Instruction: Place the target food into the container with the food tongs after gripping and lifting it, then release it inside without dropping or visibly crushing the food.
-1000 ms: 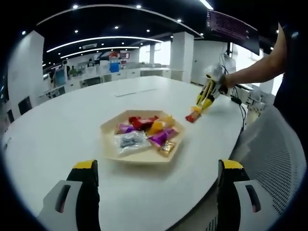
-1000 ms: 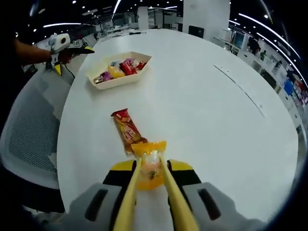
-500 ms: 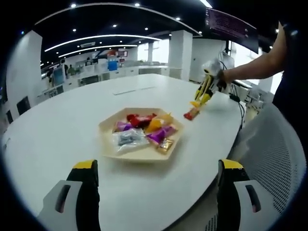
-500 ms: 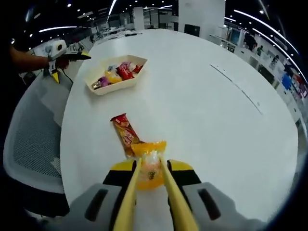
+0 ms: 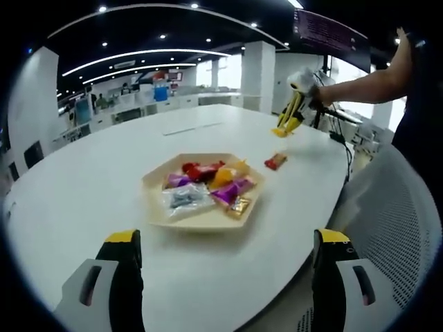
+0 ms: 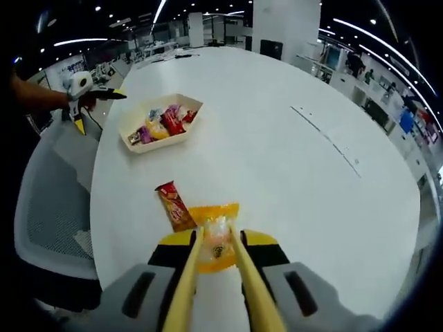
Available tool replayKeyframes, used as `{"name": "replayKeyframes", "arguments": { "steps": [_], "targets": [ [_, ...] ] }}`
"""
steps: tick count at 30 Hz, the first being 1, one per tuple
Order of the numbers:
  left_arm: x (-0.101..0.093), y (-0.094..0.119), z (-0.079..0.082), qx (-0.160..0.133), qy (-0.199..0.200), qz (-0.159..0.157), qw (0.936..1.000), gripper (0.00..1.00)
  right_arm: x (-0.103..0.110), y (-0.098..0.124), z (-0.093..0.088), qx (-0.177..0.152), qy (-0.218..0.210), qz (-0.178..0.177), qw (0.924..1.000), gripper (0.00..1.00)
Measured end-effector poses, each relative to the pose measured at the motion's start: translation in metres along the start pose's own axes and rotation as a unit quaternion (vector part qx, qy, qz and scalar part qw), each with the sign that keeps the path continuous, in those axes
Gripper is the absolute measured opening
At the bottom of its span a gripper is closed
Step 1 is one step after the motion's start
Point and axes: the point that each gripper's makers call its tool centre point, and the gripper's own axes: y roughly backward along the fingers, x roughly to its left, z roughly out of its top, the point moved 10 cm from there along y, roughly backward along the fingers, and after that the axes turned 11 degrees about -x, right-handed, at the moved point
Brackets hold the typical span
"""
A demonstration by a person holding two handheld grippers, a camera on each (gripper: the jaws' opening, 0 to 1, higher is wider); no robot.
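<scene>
While the tray [image 6: 160, 125] at upper left holds wrapped snacks, the right tongs [image 6: 216, 238], bottom centre, grip an orange candy packet [image 6: 214, 235]; left tongs [image 5: 225, 252] gape open.

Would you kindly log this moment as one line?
right gripper: tongs hold yellow snack, lifted | left gripper: open | tray: snacks | red bar: table

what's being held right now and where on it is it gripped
The right gripper holds yellow tongs, and the tongs pinch an orange snack packet across its middle, above the table. The left gripper is open and holds nothing.
</scene>
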Motion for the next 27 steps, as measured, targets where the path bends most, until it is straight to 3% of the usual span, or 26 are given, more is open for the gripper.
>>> {"name": "replayKeyframes", "arguments": {
  "steps": [4, 6, 27],
  "targets": [
    [0.001, 0.001, 0.0, -0.004, 0.003, 0.001, 1.0, 1.0, -0.001, 0.002, 0.004, 0.005, 0.002, -0.001, 1.0, 0.25],
    [0.0, 0.001, 0.002, -0.007, 0.004, 0.0, 1.0, 1.0, 0.001, 0.005, 0.009, 0.006, -0.017, 0.002, 0.9998, 0.25],
    [0.002, 0.002, 0.002, -0.014, -0.005, 0.006, 0.9999, 0.99, 0.001, 0.016, 0.034, 0.007, -0.008, -0.019, 0.9998, 0.25]
  ]
}}
